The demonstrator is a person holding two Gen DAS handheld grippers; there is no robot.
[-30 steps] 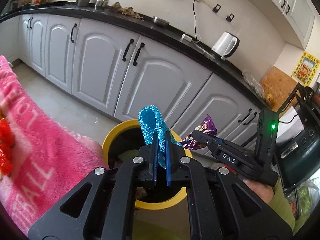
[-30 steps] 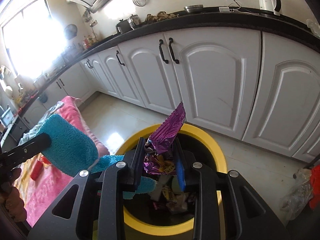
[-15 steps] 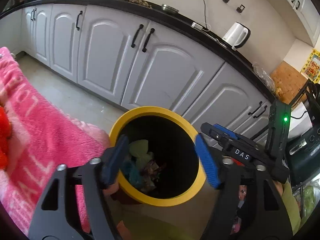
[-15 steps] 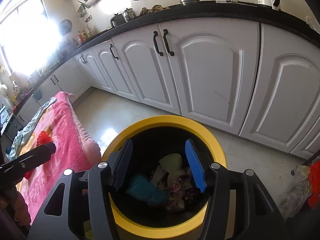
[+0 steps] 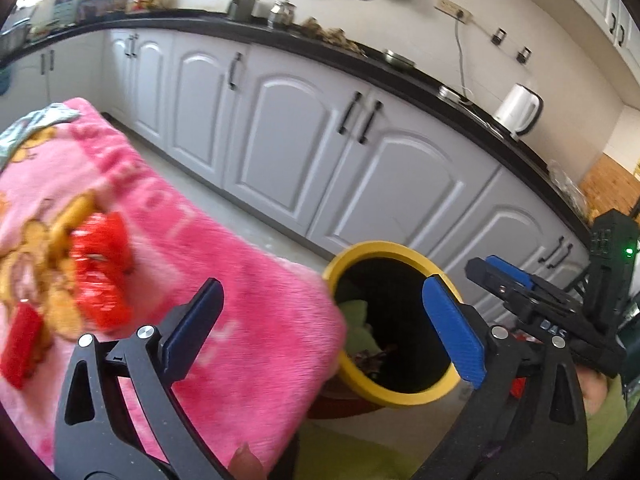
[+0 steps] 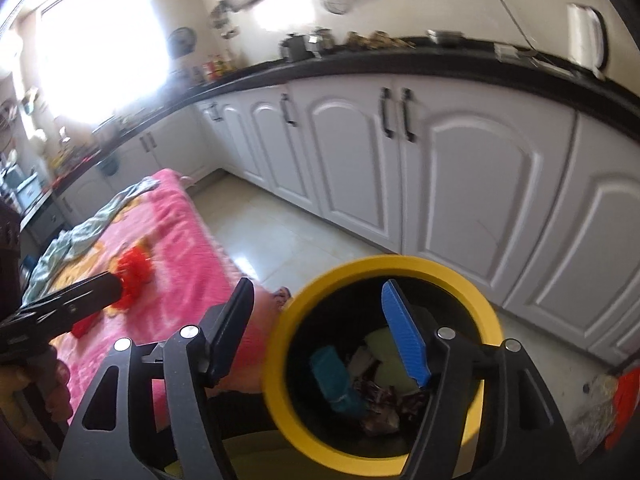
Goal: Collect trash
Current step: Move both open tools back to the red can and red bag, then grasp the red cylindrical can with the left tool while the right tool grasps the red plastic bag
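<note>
A yellow-rimmed black bin (image 5: 404,396) (image 6: 280,364) stands on the floor beside a pink blanket (image 5: 224,280) (image 6: 172,248). Inside it lie a blue sponge (image 6: 334,376), a purple wrapper (image 6: 378,400) and pale scraps. Red wrappers (image 5: 100,264) (image 6: 134,276) lie on the blanket. My left gripper (image 5: 324,328) is open and empty, over the blanket edge and the bin. My right gripper (image 6: 320,332) is open and empty, above the bin's left rim. The right gripper also shows in the left wrist view (image 5: 520,292).
White kitchen cabinets (image 5: 320,148) (image 6: 460,184) under a black counter run behind the bin. A white kettle (image 5: 518,110) stands on the counter. A pale cloth (image 6: 80,236) lies on the blanket's far end. A plastic bag (image 6: 604,404) sits on the floor at right.
Both grippers opened and dropped the blue sponge and the purple wrapper into the bin. Both views have since swung left toward the blanket with the red wrappers.
</note>
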